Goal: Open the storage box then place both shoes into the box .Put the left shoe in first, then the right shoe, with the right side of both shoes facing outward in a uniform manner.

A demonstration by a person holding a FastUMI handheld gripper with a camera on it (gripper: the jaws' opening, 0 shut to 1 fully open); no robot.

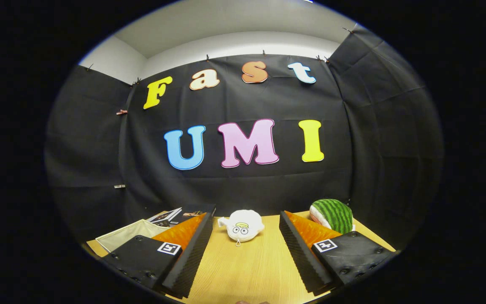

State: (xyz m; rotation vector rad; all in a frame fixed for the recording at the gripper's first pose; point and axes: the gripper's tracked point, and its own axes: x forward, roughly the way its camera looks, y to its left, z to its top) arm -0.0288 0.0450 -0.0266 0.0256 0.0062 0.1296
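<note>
The gripper (243, 257) is hovering over the table (247, 270), its 2 fingers spread wide and gripping nothing. A white plush (243, 226) is sitting just beyond them, a melon plush (333, 215) further right. The box (131, 236), already open, is lying behind the left finger. With no shoes ahead, I'd worry about grabbing a plush by mistake.
</note>
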